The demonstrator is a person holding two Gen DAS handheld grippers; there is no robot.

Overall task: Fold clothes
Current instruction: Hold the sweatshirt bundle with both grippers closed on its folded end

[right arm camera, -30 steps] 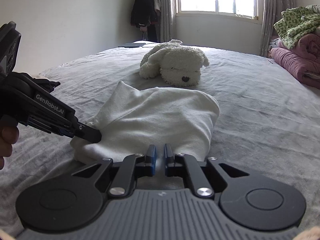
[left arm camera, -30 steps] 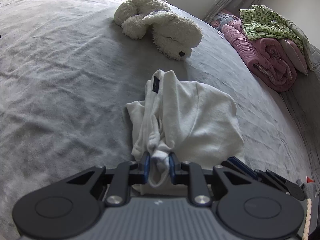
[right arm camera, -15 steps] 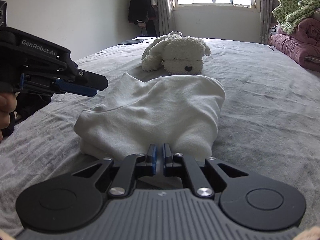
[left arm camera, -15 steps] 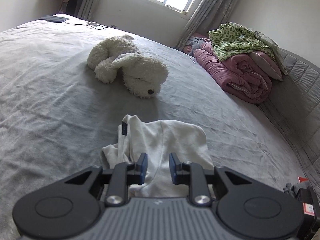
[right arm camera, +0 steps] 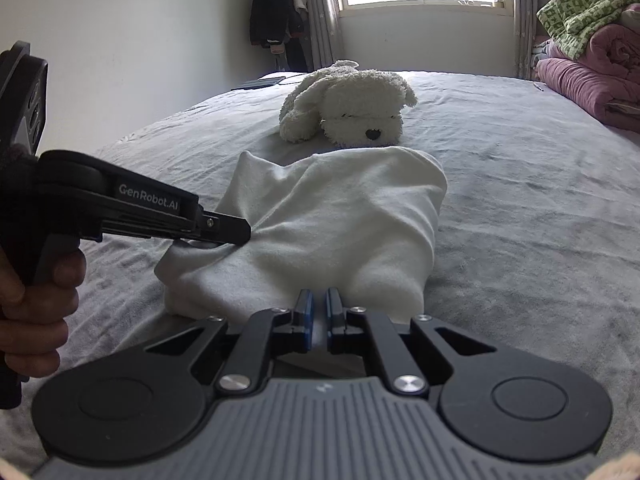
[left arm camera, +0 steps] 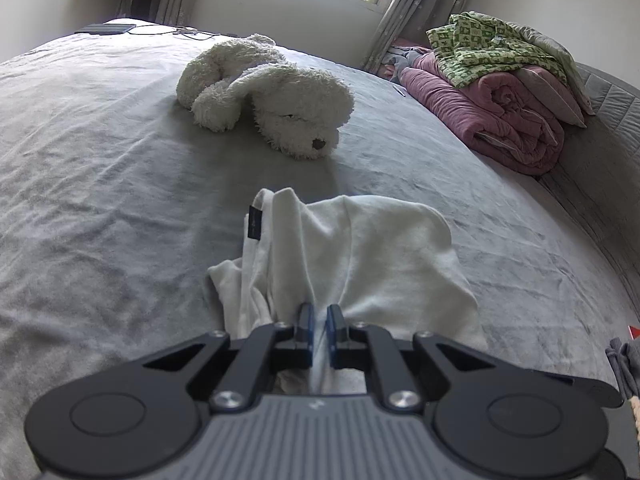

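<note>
I am working at the near edge of the white garment (right arm camera: 336,224), which is lying bunched and partly folded on the grey bedspread (right arm camera: 520,200), just this side of the plush dog (right arm camera: 348,108).

On the left, my hand (right arm camera: 32,304) is gripping the handle of my left claw (right arm camera: 236,236). Its jaws are closing on a ridge of cloth at the garment's near-left corner, and in my left wrist view a thin fold is passing between the blue pads (left arm camera: 306,322). I am judging that this pinch needs to gather every layer at that corner, not just the top skin, or the loose strips hanging on the left with the dark label (left arm camera: 254,222) will trail out when I lift.

Further right, my right claw (right arm camera: 317,314) is pressed nearly together at the garment's near edge, towards its right corner. Cloth seems to be running into the slit between the pads, but I cannot tell for certain that it is pinched.

To do this fold well, I am thinking I should keep both claws level with each other, draw the edge taut between them, lift only enough to clear the bed, and carry it towards the far edge so the corners meet squarely. The plush dog is lying near the far side, so I should be laying the cloth down short of it.
</note>
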